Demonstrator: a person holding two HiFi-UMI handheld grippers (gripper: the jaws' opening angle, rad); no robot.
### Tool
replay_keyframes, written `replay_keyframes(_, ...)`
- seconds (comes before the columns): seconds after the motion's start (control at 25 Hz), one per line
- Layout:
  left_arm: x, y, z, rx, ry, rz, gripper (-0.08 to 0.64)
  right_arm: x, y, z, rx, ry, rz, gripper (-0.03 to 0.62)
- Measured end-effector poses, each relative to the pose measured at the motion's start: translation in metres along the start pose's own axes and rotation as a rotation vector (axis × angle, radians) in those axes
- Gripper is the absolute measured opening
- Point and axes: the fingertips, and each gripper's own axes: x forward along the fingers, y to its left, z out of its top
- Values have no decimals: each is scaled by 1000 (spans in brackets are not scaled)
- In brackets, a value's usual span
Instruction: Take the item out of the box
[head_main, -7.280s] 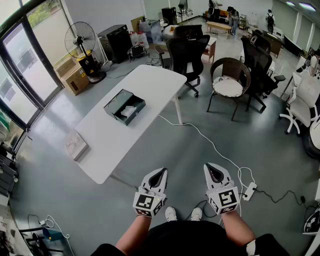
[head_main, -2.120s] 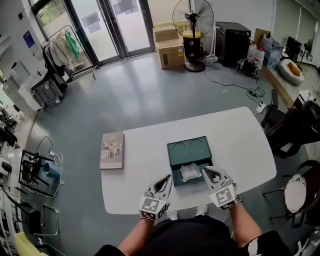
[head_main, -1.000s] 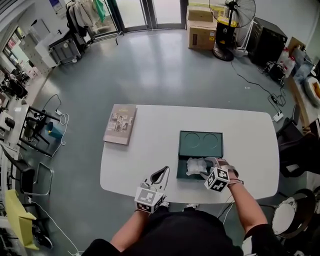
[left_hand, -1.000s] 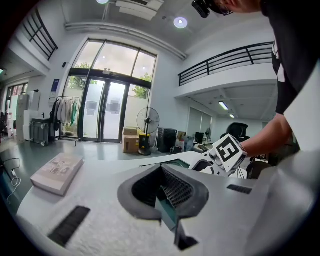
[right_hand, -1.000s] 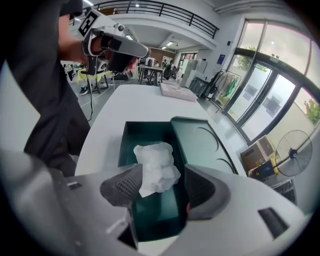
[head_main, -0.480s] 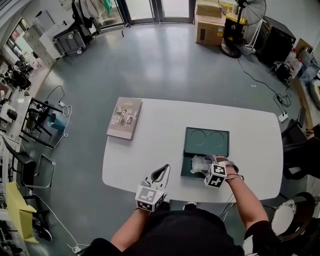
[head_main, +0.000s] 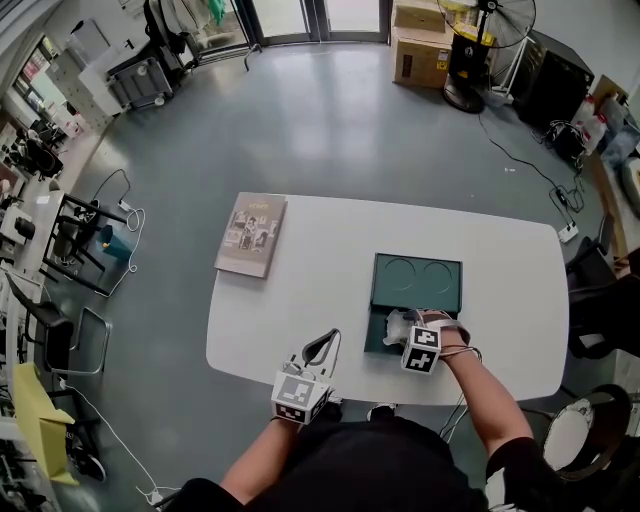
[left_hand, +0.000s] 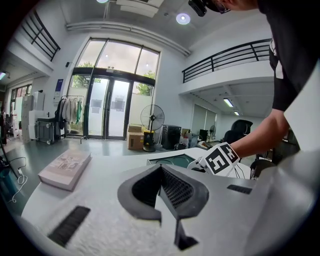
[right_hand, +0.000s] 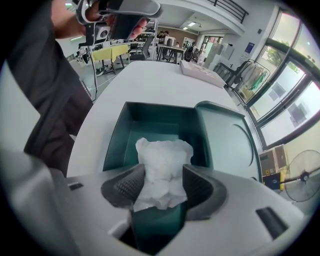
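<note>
Straddled wrapped item (right_hand: 165, 155) in box (right_hand: 117, 135) with right gripper (right_hand: 163, 180), lengthwise along jaws; wide, just closing, not yet pinching. Left gripper (left_hand: 161, 172) farther, closed.

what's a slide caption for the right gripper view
The right gripper over the open box, jaws just closing around the white wad between them

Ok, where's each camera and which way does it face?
Head view: on the head, steeply down at table, box, book; both forearms, left gripper, right gripper show.
Left gripper view: on the left gripper, level across the table toward glass doors; shut jaws, right arm show.
Right gripper view: on the right gripper, down into the box; its jaws, just closing, flank the wad.
Shared: the box.
</note>
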Motion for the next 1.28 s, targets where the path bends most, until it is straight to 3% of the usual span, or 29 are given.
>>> replay_keyframes(0.56,2,8,1,10,-1,4,9,9,5,0,-4,42,25,152)
replay_keyframes(0.96,1,3,3,15,-14,-18,9,1,5,3,47,-2,-43,52)
replay_keyframes(1.28,2,-6,9,23,-25,-38,9,-24,1,9,110,-61,-111,41)
